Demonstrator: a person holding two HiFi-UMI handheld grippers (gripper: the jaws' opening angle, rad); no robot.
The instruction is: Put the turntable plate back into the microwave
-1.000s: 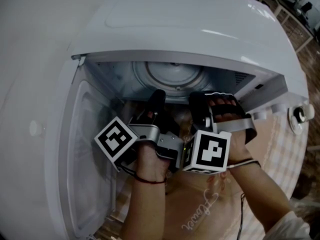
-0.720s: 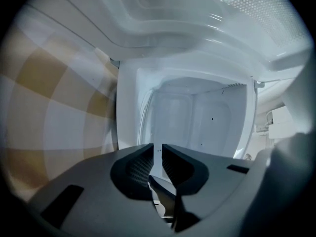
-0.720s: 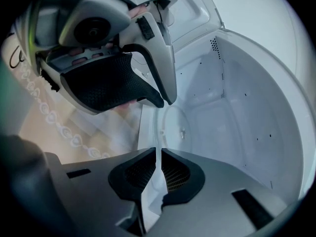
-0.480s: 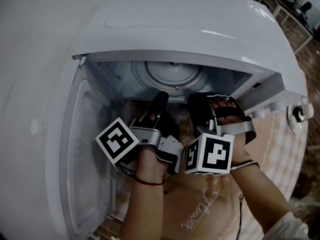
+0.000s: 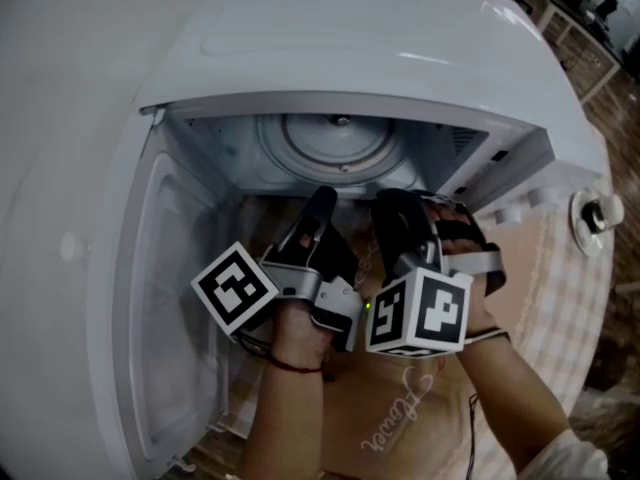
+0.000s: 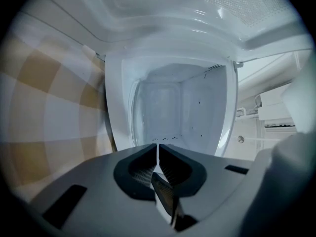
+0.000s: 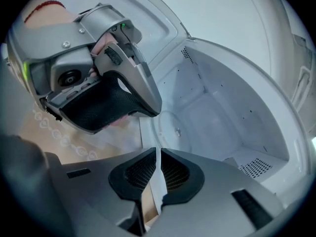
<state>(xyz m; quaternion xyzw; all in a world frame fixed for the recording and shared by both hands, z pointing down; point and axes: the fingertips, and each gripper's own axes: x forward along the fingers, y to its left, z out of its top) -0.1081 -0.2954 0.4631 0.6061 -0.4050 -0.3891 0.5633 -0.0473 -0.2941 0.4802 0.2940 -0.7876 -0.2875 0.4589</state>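
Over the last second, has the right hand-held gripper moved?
Yes, slightly: against the microwave's knob, the right hand-held gripper sits lower in the head view and has rolled.

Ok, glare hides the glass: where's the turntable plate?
In the head view the turntable plate is inside the microwave cavity, centre, its near rim pinched by the left gripper and the right gripper.

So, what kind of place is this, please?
Probably a home kitchen or dining corner, though little of the room shows. A white microwave stands with its door open on a beige checked tablecloth, as on a household table.
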